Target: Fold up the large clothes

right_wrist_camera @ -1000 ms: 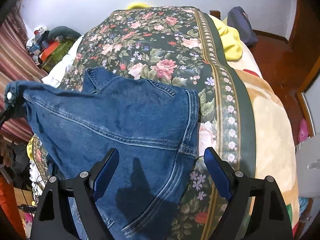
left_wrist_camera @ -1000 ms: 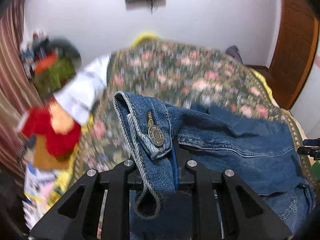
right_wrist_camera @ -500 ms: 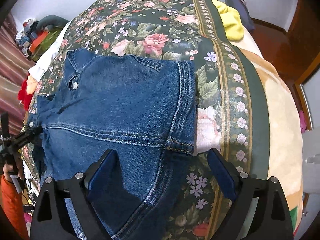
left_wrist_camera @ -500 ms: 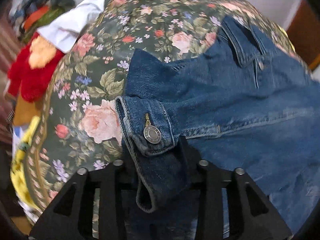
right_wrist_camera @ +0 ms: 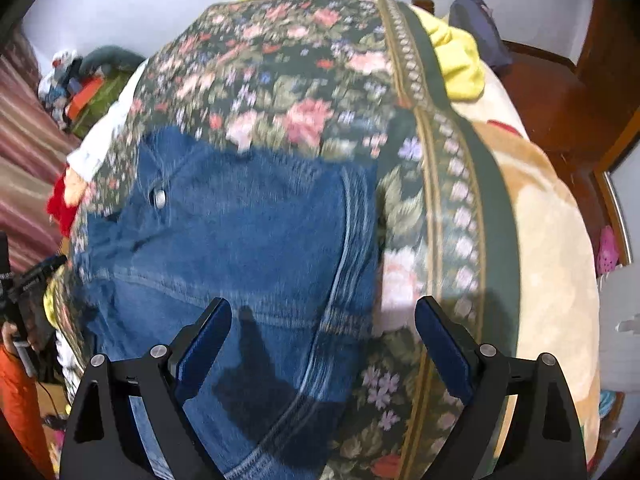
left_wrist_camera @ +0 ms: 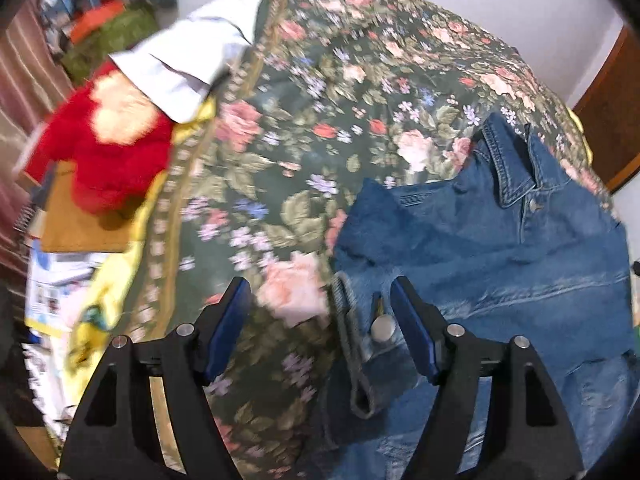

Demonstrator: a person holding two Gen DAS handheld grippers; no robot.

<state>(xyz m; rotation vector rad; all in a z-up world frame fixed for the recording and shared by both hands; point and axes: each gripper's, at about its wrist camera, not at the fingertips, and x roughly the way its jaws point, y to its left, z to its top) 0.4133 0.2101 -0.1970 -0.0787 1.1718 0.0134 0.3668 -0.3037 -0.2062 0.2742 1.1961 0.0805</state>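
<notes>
At the far left a red plush toy (left_wrist_camera: pixel 108 152) lay beside the bed, with a white garment (left_wrist_camera: pixel 192 68) draped over the edge of the floral bedspread (left_wrist_camera: pixel 320 92). The left gripper (left_wrist_camera: pixel 320 320) hung over the bedspread, its jaws having just been opening; they stood apart, and the buttoned sleeve cuff (left_wrist_camera: pixel 360 344) of the denim jacket (left_wrist_camera: pixel 500 248) lay loose between them, close to the right pad, not pinched. The jacket was spread flat on the bedspread, collar (left_wrist_camera: pixel 516 168) pointing toward the far wall. Further right, the right gripper (right_wrist_camera: pixel 324 344) hovered with jaws wide apart over the jacket's side edge, holding nothing. A yellow cloth (right_wrist_camera: pixel 456 60) sat at the bed's far right corner.
</notes>
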